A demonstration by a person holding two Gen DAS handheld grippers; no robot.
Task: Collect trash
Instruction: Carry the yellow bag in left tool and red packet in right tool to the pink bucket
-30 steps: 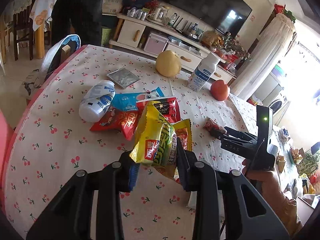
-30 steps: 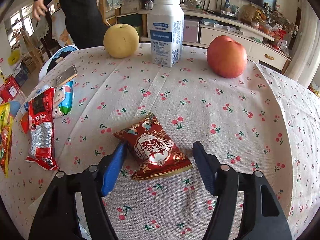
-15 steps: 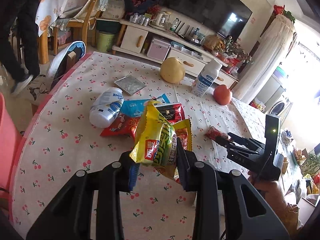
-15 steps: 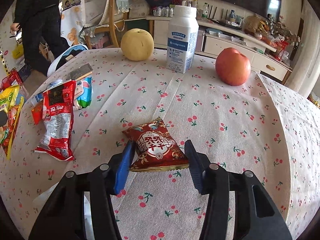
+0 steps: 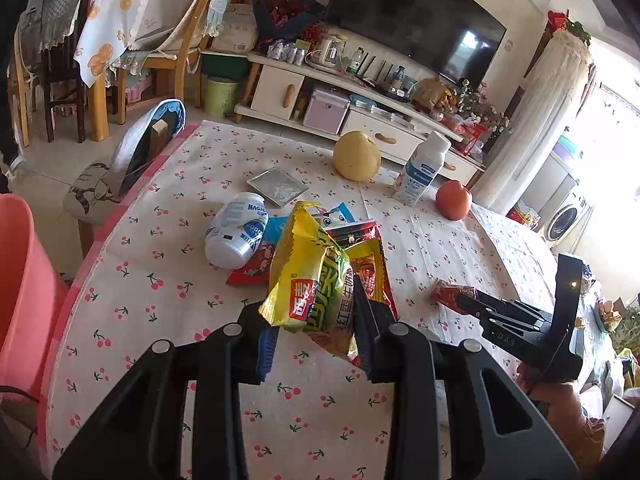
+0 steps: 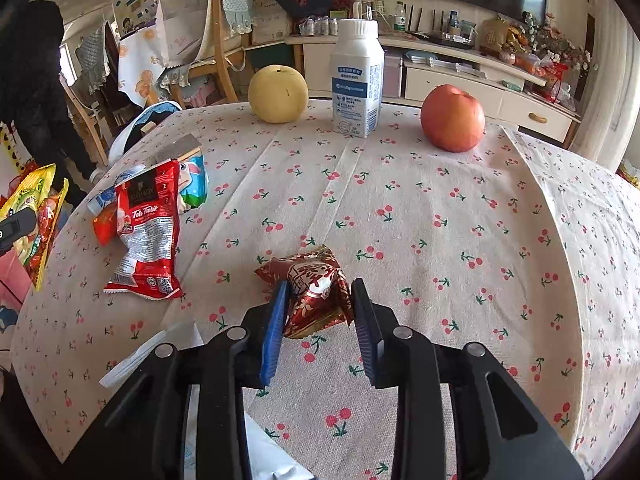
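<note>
Tablecloth (image 6: 400, 200); red wrapper (image 6: 316, 292) crumpled, upright

A home living room: a television (image 5: 416, 20) above a low cream cabinet (image 5: 360, 108) at the far wall, wooden dining chairs (image 5: 176, 40) far left, a washing machine (image 5: 564, 216) (far right), a cherry-print tabletop (image 6: 400, 208).

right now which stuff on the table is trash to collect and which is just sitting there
Trash to collect:
yellow snack bag, held in left gripper
small red packet, in right gripper
red Teh Tarik sachet
blue wrapper

Just sitting there:
pear
apple
upright white bottle
</note>
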